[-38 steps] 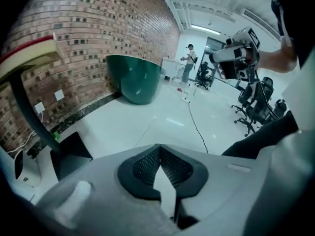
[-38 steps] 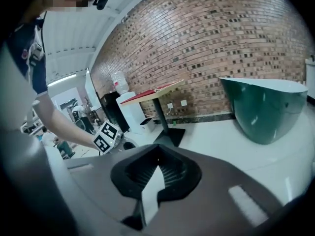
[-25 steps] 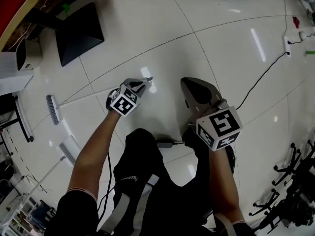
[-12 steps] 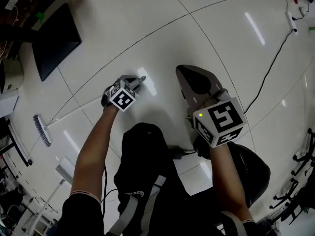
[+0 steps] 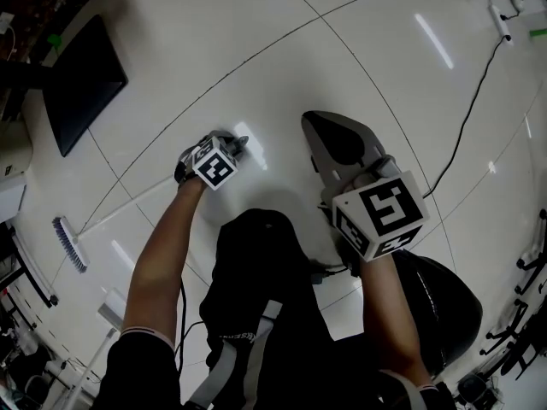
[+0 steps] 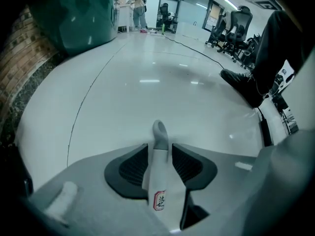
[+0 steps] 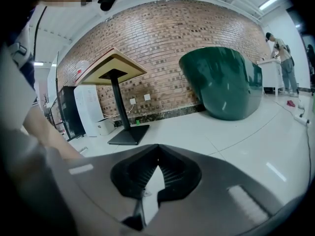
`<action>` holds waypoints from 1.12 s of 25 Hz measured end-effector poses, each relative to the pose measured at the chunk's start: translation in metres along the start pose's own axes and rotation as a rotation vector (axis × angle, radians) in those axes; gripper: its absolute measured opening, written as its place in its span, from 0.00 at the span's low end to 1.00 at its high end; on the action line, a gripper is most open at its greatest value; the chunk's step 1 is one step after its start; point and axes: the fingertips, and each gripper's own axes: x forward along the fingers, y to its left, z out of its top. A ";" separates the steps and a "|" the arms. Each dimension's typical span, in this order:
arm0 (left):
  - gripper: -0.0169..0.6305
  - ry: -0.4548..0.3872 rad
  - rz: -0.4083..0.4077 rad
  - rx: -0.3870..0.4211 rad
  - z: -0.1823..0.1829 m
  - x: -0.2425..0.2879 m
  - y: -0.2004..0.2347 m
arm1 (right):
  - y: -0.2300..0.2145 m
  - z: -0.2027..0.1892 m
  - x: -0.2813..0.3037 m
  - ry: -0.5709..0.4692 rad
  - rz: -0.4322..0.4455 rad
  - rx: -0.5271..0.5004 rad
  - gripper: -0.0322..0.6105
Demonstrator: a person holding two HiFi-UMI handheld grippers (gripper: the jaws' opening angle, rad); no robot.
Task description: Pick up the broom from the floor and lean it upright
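The broom lies flat on the white tiled floor. Its brush head (image 5: 68, 243) is at the left of the head view, and its pale handle (image 5: 128, 205) runs up-right to my left gripper (image 5: 237, 146). That gripper points steeply down over the handle's end. In the left gripper view its jaws (image 6: 160, 151) are opening, and the handle's looped tip (image 6: 158, 134) stands between the pads, which do not press on it. My right gripper (image 5: 311, 121) hovers to the right, away from the broom. Its tips (image 7: 155, 160) meet with nothing between them.
A black stand base (image 5: 81, 88) lies at the upper left. A dark cable (image 5: 466, 114) runs to a power strip (image 5: 502, 26) at the upper right, and chair legs (image 5: 530, 254) show at the right edge. A green rounded counter (image 7: 221, 80) stands before the brick wall.
Both hands have sunk toward the floor. My left gripper's jaws have opened and now straddle the end of the broom handle. The right gripper stays shut.
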 end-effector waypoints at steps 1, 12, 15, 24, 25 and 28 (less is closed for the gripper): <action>0.27 0.005 0.006 0.005 0.002 0.001 0.000 | -0.002 0.000 -0.002 -0.001 0.001 -0.001 0.06; 0.18 -0.007 0.033 0.006 0.019 -0.036 0.001 | -0.010 0.036 -0.016 -0.034 0.036 -0.029 0.06; 0.18 -0.055 0.069 -0.004 0.044 -0.080 0.005 | -0.009 0.062 -0.030 -0.031 0.054 -0.033 0.06; 0.18 -0.183 0.178 -0.023 0.142 -0.257 0.006 | 0.001 0.190 -0.089 -0.030 0.124 -0.035 0.06; 0.18 -0.197 0.194 -0.024 0.151 -0.280 0.007 | 0.005 0.205 -0.095 -0.021 0.132 -0.044 0.06; 0.17 -0.234 0.227 -0.050 0.173 -0.351 0.006 | 0.018 0.247 -0.117 0.008 0.154 -0.072 0.06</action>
